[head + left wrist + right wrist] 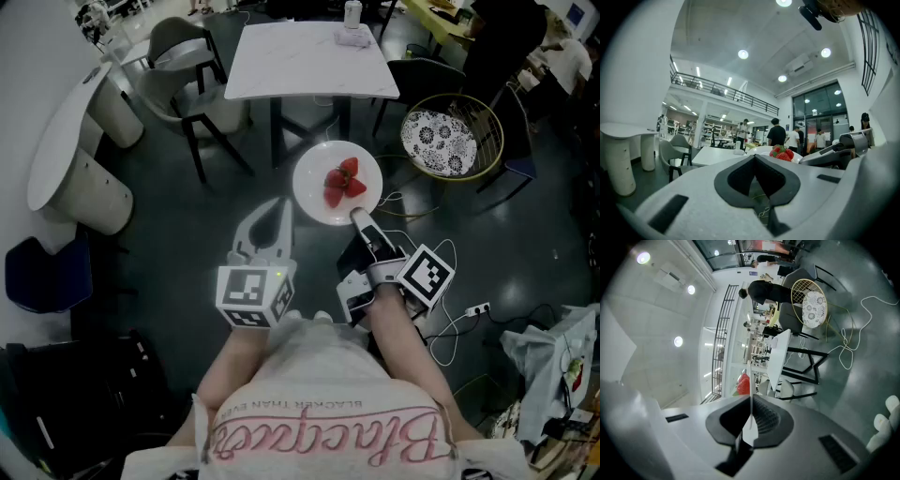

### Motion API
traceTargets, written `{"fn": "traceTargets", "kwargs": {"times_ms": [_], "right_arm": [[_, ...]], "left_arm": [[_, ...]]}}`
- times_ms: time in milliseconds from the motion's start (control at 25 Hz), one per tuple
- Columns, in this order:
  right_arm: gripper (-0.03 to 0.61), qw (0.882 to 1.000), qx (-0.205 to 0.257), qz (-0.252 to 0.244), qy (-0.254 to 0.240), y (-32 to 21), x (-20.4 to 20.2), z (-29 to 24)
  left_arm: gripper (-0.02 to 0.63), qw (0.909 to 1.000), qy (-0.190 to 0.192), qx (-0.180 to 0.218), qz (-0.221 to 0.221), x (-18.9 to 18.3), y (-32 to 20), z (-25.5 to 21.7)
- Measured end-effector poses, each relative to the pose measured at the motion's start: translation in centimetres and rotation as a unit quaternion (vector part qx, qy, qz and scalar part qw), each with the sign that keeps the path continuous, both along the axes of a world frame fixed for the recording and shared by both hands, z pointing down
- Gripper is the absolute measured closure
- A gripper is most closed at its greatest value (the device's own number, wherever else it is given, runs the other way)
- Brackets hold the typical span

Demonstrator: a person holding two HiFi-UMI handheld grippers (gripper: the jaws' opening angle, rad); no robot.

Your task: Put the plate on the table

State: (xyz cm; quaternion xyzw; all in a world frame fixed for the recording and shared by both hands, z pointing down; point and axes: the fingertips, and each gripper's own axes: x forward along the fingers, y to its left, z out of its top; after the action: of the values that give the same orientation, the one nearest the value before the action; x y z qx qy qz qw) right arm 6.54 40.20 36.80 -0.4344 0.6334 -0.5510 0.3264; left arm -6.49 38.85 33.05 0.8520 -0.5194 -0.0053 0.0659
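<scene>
A white plate (314, 183) with red strawberries (344, 183) hangs in the air above the dark floor, short of the white table (309, 56). My right gripper (356, 216) is shut on the plate's near rim. The right gripper view shows the plate (750, 380) edge-on between the pads, with the strawberries (743, 384) on its left and the table (780, 357) beyond. My left gripper (278, 208) sits to the left of the plate, shut and holding nothing. In the left gripper view the strawberries (783, 153) and the table (717, 154) lie ahead.
A small white object (352, 23) stands on the table's far edge. Grey chairs (178, 66) are left of the table, a wire chair with a patterned cushion (441, 141) to its right. Cables (450, 309) trail over the floor at right. Several people (777, 133) stand far off.
</scene>
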Motion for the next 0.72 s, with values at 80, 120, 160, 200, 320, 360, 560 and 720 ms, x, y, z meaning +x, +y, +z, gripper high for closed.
{"fn": "traceTargets", "kwargs": {"times_ms": [80, 120, 160, 200, 320, 360, 560, 720], "right_arm": [[0.569, 1.0, 0.001, -0.002, 0.0, 0.0, 0.0, 0.1], [0.571, 1.0, 0.001, -0.003, 0.001, 0.0, 0.1, 0.1], [0.569, 1.0, 0.002, -0.005, 0.001, 0.0, 0.1, 0.2], [0.569, 1.0, 0.003, -0.007, 0.002, 0.0, 0.1, 0.2], [0.569, 1.0, 0.005, -0.016, 0.005, -0.1, 0.0, 0.2], [0.569, 1.0, 0.004, -0.018, 0.005, 0.0, 0.0, 0.2], [0.569, 1.0, 0.001, -0.028, 0.005, 0.2, 0.8, 0.3], [0.571, 0.999, -0.001, -0.032, 0.009, -0.3, 1.3, 0.9]], "left_arm": [[0.611, 1.0, 0.001, 0.0, -0.002, 0.0, 0.0, 0.1], [0.611, 1.0, 0.001, 0.001, -0.004, -0.1, 0.0, 0.1], [0.611, 1.0, 0.001, 0.001, -0.005, -0.1, 0.0, 0.1], [0.611, 1.0, 0.001, 0.003, -0.006, -0.1, 0.0, 0.1], [0.611, 0.9999, 0.0, 0.006, -0.013, -0.2, -0.1, 0.0], [0.611, 0.9999, 0.0, 0.006, -0.015, -0.2, -0.1, -0.1], [0.611, 0.9997, -0.004, 0.005, -0.025, 0.4, 0.3, -0.2], [0.611, 0.9996, -0.005, 0.005, -0.029, 0.7, -0.2, 0.3]]}}
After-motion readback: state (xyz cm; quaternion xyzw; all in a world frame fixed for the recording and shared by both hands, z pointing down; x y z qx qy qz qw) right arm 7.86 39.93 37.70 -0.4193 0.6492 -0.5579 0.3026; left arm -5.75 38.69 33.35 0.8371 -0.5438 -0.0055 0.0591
